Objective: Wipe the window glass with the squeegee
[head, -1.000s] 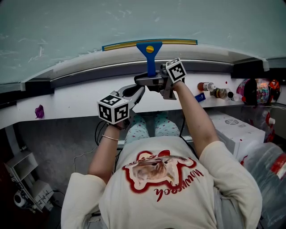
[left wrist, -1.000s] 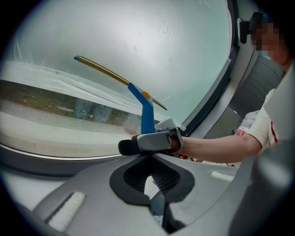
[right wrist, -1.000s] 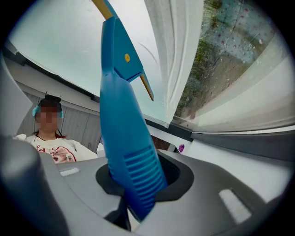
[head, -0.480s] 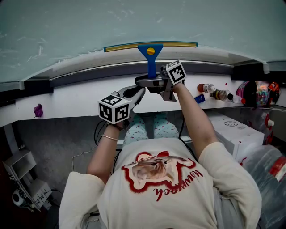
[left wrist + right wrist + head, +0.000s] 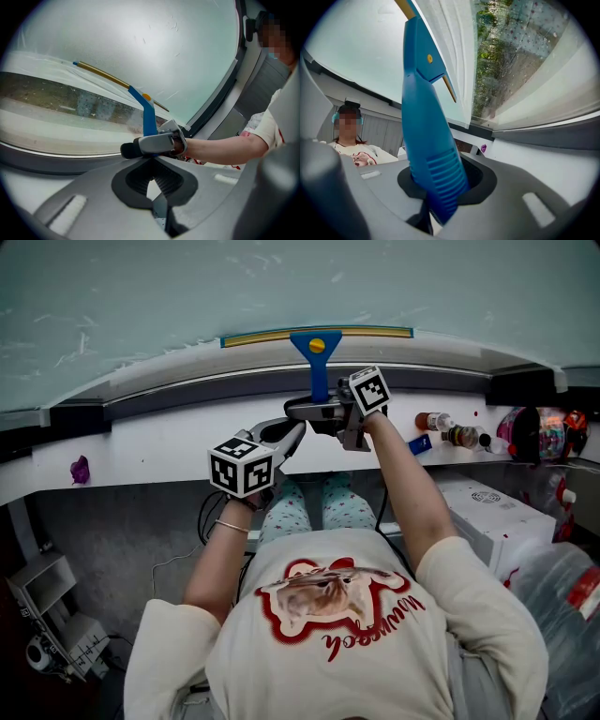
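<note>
The blue squeegee (image 5: 316,357) stands upright against the window glass (image 5: 187,287), its yellow-edged blade (image 5: 317,334) lying along the bottom of the pane. My right gripper (image 5: 314,409) is shut on the squeegee's handle (image 5: 426,136), which passes between the jaws in the right gripper view. My left gripper (image 5: 289,432) sits just below and left of the right one, over the white sill (image 5: 159,446). Its jaws meet at the tips (image 5: 152,164) with nothing between them. The left gripper view shows the squeegee (image 5: 148,117) and the right gripper (image 5: 154,144) ahead.
Small bottles (image 5: 450,432) and a colourful bag (image 5: 539,432) stand on the sill at the right. A purple scrap (image 5: 81,471) lies at the sill's left. A white box (image 5: 497,512) sits below right. A dark frame (image 5: 234,390) runs under the pane.
Almost nothing: the left gripper has edged slightly up toward the sill. The squeegee stays at the bottom of the pane in the right gripper.
</note>
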{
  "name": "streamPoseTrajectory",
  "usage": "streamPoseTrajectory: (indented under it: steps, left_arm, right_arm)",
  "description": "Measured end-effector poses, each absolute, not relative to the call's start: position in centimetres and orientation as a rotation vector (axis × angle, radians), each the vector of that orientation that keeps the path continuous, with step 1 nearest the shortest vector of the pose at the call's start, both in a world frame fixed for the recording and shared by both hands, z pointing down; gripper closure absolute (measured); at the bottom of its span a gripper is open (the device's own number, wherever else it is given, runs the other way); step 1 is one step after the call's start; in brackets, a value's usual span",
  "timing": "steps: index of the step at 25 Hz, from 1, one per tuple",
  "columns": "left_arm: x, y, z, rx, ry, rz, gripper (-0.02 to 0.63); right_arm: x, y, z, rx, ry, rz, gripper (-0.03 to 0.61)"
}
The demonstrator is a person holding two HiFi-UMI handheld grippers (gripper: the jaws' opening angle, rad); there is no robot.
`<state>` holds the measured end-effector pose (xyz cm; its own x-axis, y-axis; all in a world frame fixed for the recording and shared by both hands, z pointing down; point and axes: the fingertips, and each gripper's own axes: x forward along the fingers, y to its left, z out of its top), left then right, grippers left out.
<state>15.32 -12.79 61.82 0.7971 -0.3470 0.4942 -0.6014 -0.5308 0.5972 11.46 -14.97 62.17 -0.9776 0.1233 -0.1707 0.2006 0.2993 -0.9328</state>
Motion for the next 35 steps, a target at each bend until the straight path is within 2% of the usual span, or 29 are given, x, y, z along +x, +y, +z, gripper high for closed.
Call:
streamPoseTrajectory:
  steps: [7,13,18,23,35]
  left_arm:
    - [15.3,-12.8,62.2,2.171,-0.705,0.394,0.612]
    - [15.3,-12.5,61.9,2.176,-0.708,0.383,0.612]
    - [15.0,-11.8,60.7,2.220,-0.708,0.414,0.612]
    - [15.2,-11.3,59.8,2.250,-0.698,0.415,0.612]
    - [11.9,-9.7,48.3,2.450,-0.674,0.206,0.612]
  right_arm:
    - [11.4,-14.9,62.2,0.317,2.475,-1.784,0.472]
    - [11.4,-14.5,61.5,0.319,2.516,-1.716,0.500]
    - [11.2,-13.6,60.0,0.351,2.589,-1.610,0.561]
    - [11.5,-13.1,58.8,0.349,2.598,-1.534,0.566]
    - [8.0,-11.4,47.1,0.312,2.799,-1.277,0.565]
